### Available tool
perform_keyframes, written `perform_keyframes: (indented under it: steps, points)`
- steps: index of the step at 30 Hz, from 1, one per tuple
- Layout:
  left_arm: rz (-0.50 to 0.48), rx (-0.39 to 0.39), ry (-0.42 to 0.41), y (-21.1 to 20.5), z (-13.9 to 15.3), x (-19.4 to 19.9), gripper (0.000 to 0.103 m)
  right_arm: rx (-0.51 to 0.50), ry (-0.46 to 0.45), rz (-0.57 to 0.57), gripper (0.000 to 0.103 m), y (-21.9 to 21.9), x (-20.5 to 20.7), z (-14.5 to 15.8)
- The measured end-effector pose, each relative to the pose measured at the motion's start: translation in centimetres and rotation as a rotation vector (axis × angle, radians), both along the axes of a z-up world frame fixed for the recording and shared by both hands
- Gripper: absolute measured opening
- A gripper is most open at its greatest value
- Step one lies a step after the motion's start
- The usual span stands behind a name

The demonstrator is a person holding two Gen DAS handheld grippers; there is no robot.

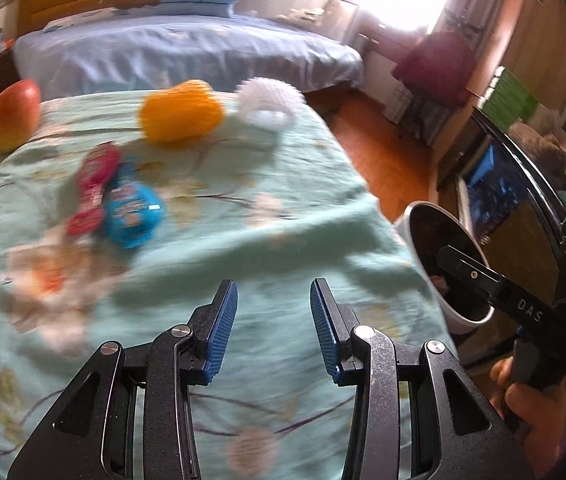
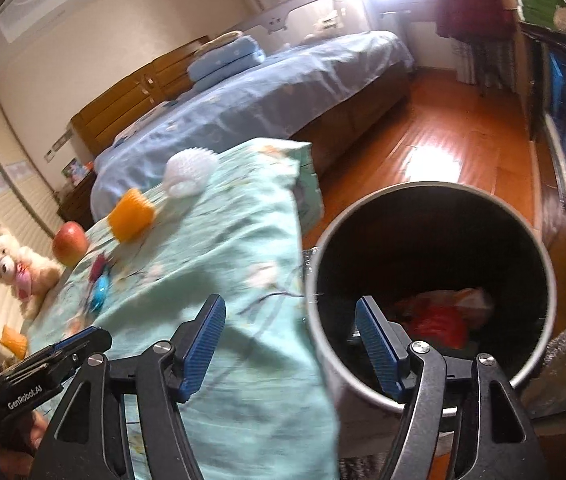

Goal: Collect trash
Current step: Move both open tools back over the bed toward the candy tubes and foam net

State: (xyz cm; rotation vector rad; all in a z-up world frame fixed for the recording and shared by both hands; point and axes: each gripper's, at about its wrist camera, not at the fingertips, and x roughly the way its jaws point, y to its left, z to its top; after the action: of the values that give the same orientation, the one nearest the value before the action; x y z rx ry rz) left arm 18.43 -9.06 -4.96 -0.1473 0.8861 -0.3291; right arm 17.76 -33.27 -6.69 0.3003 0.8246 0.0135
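While both tools hang over the cloth-covered table [image 1: 243, 216], neither has anything between its blue pads: the left gripper [image 1: 274, 330] stands partly apart over bare floral cloth near the front edge, and the right gripper [image 2: 291, 346] stands wider, one finger over the cloth at the table's right edge, the other over the mouth of the trash bin [image 2: 539, 264]. The bin sits on the floor just beside that right edge; red and orange wrappers lie at its bottom. In the left wrist view the right gripper's finger shows against the bin's opening, a hand [image 1: 531, 408] below it. Farther in on the table, toward the left side, a red wrapper [image 1: 93, 192] and a blue wrapper [image 1: 133, 210] lie touching, blurred. Toward the far edge sit an orange foam net [image 1: 181, 112] and a white foam net [image 1: 269, 100], close together, the white one by the far right corner. An apple [image 1: 13, 116] sits at the far left edge. Right wrist view shows a plush toy [image 2: 19, 268] beyond the apple.
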Motion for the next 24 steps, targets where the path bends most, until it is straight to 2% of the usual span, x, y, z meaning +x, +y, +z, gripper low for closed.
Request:
perform_keyframes:
  steps: [13, 24]
  points:
    - [0.136, -0.008, 0.007, 6.4, -0.5, 0.5, 0.038, -0.006, 0.015, 0.119, 0.070, 5.8, 2.1, -0.5]
    - [0.195, 0.011, 0.002, 9.6, -0.4, 2.9, 0.038, -0.002, 0.023, 0.193, 0.070, 9.4, 4.6, -0.8]
